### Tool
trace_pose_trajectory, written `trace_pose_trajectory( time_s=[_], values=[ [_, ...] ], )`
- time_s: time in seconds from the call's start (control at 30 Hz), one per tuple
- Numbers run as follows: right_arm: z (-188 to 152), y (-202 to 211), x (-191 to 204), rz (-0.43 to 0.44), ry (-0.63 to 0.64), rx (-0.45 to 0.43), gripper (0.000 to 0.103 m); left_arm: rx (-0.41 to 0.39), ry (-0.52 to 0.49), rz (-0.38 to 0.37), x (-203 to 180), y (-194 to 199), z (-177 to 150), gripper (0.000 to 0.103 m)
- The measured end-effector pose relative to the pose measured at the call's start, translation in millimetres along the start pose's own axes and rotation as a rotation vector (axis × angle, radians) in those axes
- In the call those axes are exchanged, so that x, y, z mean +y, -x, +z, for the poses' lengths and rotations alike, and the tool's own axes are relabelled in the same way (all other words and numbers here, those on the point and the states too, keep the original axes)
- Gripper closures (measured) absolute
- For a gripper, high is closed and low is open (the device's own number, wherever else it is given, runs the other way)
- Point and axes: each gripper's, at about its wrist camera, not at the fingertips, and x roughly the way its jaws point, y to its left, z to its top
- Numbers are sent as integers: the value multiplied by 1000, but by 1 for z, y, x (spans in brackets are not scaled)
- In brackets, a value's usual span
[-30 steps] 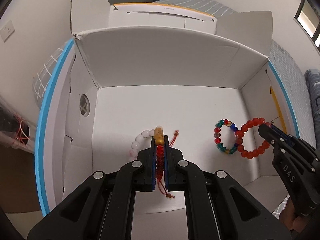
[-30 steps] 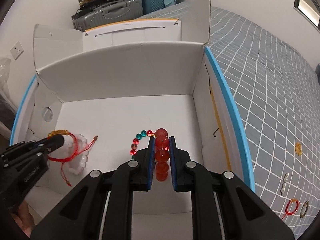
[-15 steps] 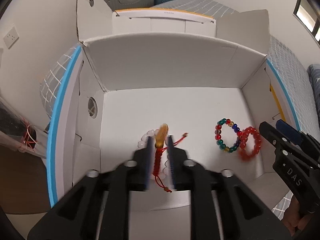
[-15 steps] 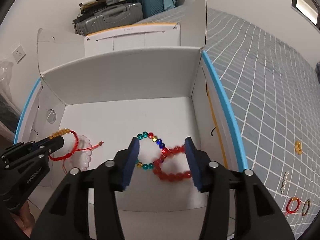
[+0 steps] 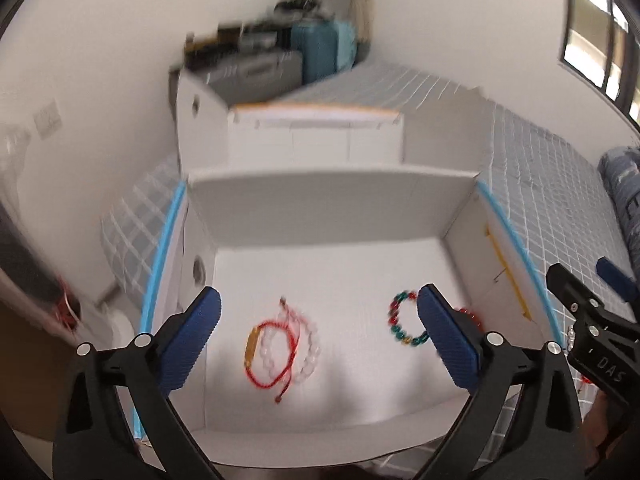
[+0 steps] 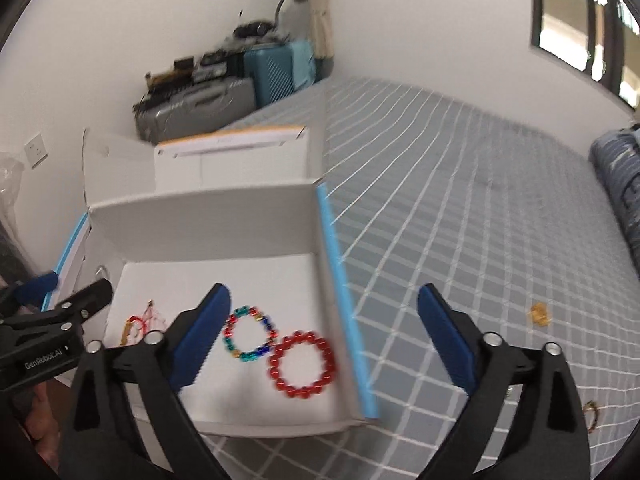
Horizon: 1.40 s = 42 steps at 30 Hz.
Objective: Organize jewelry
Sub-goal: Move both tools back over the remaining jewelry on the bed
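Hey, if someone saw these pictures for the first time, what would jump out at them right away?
Probably the bright jewelry on the floor of the white box: a red bead bracelet by its blue-edged right wall, touching a multicolored bead bracelet, and a red cord bracelet lying over a pale bead bracelet on the left side. Both the left gripper and right gripper are wide open and empty, and a small gold piece lies on the gray checked bed cover.

A bedroom in a home. Past the fingertips a bed with a grey grid-pattern cover (image 6: 460, 208) stretches away; suitcases (image 6: 224, 92), one grey and one light blue, are stacked against the white wall beyond it. A wall socket (image 6: 37, 151) sits far left, a dark-framed window (image 6: 580, 20) upper right.
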Motion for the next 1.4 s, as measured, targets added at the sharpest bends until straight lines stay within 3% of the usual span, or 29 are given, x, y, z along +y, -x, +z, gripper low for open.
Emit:
trace_pose_trajectory(
  time_s=[0.23,0.67,1.03,1.4],
  values=[
    [-12,32,-58,-75,-44,-40,7,-60,-79,-85,-52,21,-2,6],
    [-56,61,-185,-196,-159,-18,7,-72,-224,-264,-175,27,-23,6],
    [-106,60,-273,-286,-275,46,7,-19,-326,-368,-270,10,-52,6],
    [-161,63,-335,-331,-381,81,7,55,-411,-414,-336,-10,-100,6]
  ],
)
